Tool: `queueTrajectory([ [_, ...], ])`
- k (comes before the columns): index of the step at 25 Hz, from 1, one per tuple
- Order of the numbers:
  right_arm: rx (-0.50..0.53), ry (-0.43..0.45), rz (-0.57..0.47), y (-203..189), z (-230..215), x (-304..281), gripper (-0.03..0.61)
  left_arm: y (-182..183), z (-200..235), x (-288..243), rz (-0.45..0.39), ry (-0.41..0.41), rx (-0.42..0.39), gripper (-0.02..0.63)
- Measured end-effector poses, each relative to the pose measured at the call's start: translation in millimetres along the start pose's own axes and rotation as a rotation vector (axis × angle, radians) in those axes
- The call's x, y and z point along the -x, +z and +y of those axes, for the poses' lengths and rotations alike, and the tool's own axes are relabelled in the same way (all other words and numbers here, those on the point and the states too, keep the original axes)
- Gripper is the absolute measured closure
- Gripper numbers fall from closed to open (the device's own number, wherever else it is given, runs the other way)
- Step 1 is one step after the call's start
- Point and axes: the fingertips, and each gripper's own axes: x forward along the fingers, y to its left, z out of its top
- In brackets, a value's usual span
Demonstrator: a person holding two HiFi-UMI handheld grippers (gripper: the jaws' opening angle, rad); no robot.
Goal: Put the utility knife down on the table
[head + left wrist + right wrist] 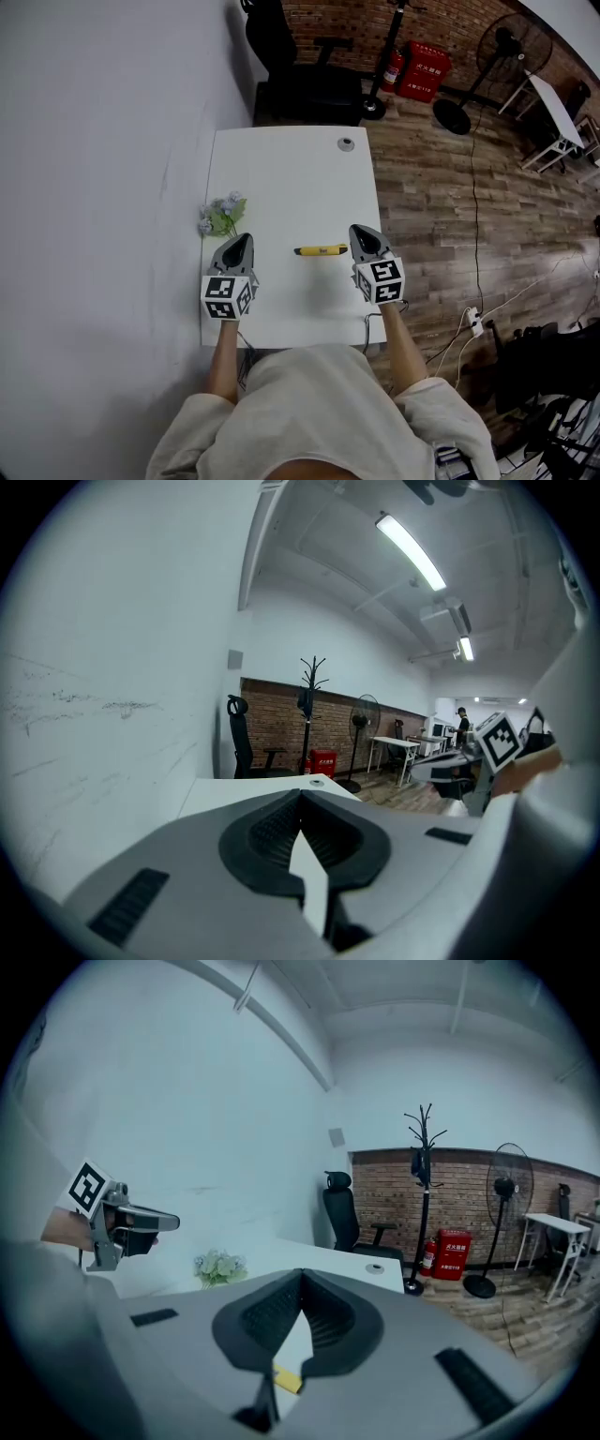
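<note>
A yellow utility knife (321,250) lies flat on the white table (281,169), between my two grippers and nearer the right one. My right gripper (364,234) hangs just right of it, shut and holding nothing. In the right gripper view a sliver of the utility knife (288,1381) shows low through the gap behind the closed jaws. My left gripper (242,240) hovers at the table's left side, also shut with nothing in it; its own view looks out level over the table (244,792).
A small bunch of pale flowers (221,216) lies at the table's left edge, just ahead of the left gripper. A round grommet (347,143) sits at the far right corner. A black office chair (300,75) stands beyond the table; wooden floor lies to the right.
</note>
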Motion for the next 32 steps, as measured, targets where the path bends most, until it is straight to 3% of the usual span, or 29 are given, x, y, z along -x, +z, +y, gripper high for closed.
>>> queueTrajectory([
  [17,0.025,-0.091,-0.074,26,-4,31,0.58,28,-6,-6,-0.046,-0.028,-0.034,0.607],
  [32,0.014,-0.115,-0.056,19,-6,36,0.58,33,-10,-3,-0.058,-0.034,-0.037,0.607],
])
